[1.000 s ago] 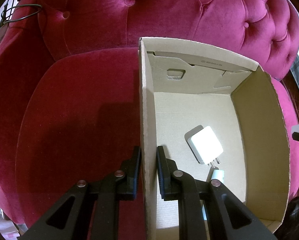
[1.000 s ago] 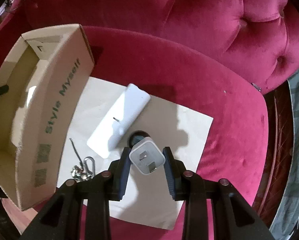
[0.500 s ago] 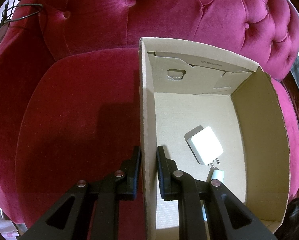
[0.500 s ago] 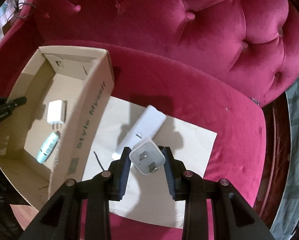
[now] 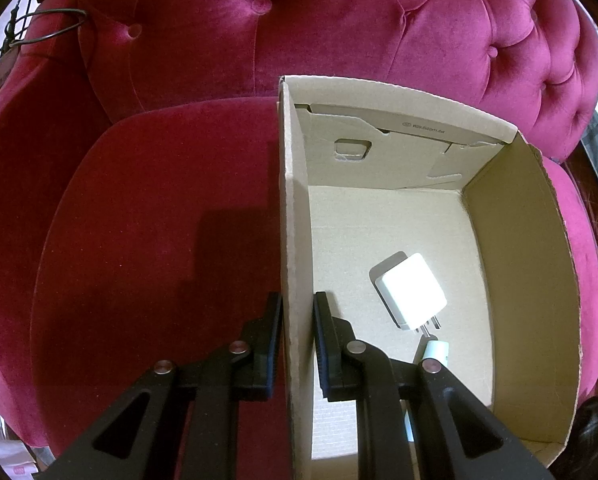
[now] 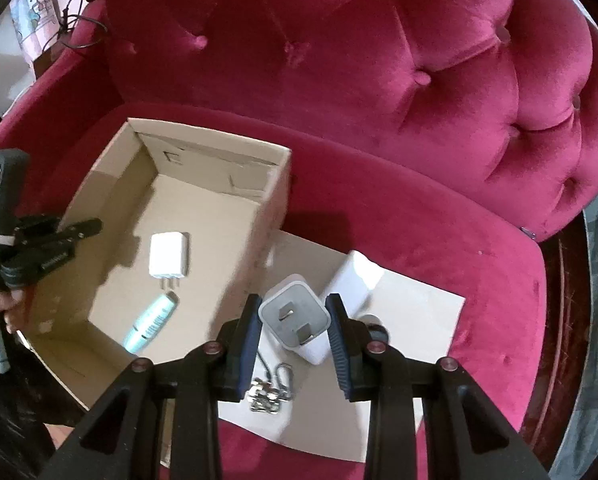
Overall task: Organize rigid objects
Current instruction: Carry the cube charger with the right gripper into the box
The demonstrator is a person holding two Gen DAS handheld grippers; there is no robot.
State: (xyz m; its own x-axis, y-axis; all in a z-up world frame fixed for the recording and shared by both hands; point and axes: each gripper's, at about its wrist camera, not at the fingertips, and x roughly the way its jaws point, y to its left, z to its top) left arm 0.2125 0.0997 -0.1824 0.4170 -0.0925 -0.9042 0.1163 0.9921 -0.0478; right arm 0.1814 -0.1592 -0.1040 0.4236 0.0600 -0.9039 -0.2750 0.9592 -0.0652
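The right gripper (image 6: 293,322) pinches a small white cube-shaped plug adapter (image 6: 295,320) by two opposite sides, its grey prong face with two flat metal blades turned toward the camera. The adapter hangs above the near part of a beige paper sheet (image 6: 415,304) spread on the crimson velvet seat cushion (image 6: 479,248). Beneath it on the sheet lie a silver metal key clip (image 6: 273,390) and a white rectangular slab (image 6: 355,276).

The left gripper (image 5: 297,308) is pressed together on the left wall of the open brown cardboard box (image 5: 295,208), one finger outside, one inside. On the box floor, toward the near edge, rest a white flat wall charger (image 5: 413,296) and a pale teal cylindrical tube (image 6: 151,322). Beyond stands the tufted crimson backrest (image 5: 339,28).
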